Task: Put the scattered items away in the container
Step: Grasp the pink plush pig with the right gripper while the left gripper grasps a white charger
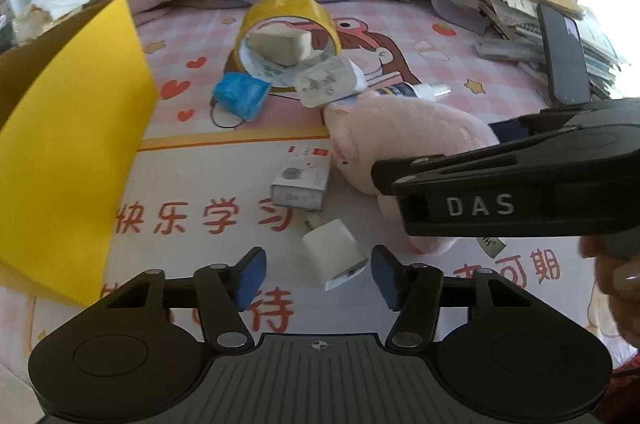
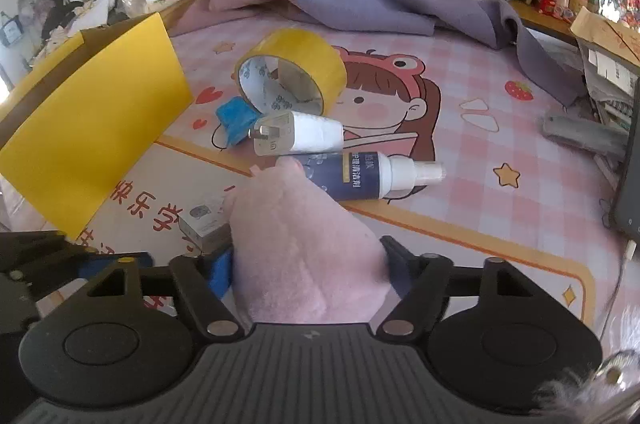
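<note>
While the left gripper (image 1: 318, 276) hangs wide open with nothing held, a white charger cube (image 1: 334, 258) lies on the counter (image 1: 200, 180) between its blue pads, likely the next thing to be picked up. Beside it, to its right, the right gripper (image 2: 310, 268) has its fingers pressed against both flanks of a pink plush toy (image 2: 304, 248); that soft body fills the gap and hides the pads almost wholly, so how firm the hold is I cannot tell. Just ahead of the left gripper sits a small grey box (image 1: 300, 180). Ahead of the right gripper lie a dark spray bottle (image 2: 360, 176) and a white plug adapter (image 2: 298, 136), touching or nearly so. Farther on are a blue bundle (image 1: 240, 96) and a yellow tape roll (image 1: 288, 36), tilted on edge with a pale block inside it. The yellow-flapped cardboard box (image 1: 76, 144), off to the left of both grippers, is presumably the container; its inside is cut off from view.
</note>
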Tool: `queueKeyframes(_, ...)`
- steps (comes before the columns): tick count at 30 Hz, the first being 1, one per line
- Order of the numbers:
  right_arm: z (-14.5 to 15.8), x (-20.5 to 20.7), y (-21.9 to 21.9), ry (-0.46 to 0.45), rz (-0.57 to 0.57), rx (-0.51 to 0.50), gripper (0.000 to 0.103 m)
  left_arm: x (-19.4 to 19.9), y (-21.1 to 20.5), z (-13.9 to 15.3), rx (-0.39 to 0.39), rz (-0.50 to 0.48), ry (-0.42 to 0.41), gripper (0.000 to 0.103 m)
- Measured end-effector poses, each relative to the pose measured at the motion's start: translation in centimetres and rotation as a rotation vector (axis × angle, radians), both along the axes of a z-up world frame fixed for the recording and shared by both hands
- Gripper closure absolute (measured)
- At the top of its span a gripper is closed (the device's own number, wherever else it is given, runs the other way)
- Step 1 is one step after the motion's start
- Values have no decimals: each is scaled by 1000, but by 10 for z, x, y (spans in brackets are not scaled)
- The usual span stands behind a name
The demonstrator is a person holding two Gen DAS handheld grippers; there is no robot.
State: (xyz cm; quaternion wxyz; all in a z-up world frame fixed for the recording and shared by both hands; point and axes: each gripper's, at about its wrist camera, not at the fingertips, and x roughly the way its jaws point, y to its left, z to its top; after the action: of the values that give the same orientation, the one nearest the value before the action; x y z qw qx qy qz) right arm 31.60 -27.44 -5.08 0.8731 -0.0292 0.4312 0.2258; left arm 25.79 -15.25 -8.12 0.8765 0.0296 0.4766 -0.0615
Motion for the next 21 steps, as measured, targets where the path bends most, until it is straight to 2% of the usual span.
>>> queueKeyframes(2,2,0,-5,-4,-12,-12,37,3,-4,-2,9,-6,7,63)
queueKeyframes(4,2,-1,-11,-1,-23,-25,37,4,-5,-4,8,-3,13,67)
queueKeyframes(11,-4,0,-7,4,36,-64,29,5,-6,-5,13,-5,5,69)
queueKeyframes(17,-3,-2,-10,-3,35,-58,39,-1,-1,3,-5,15,-6,70)
queueKeyframes(21,7,-10,-13,-21,23,-32,40,-9,3,17,-25,24,-44,70)
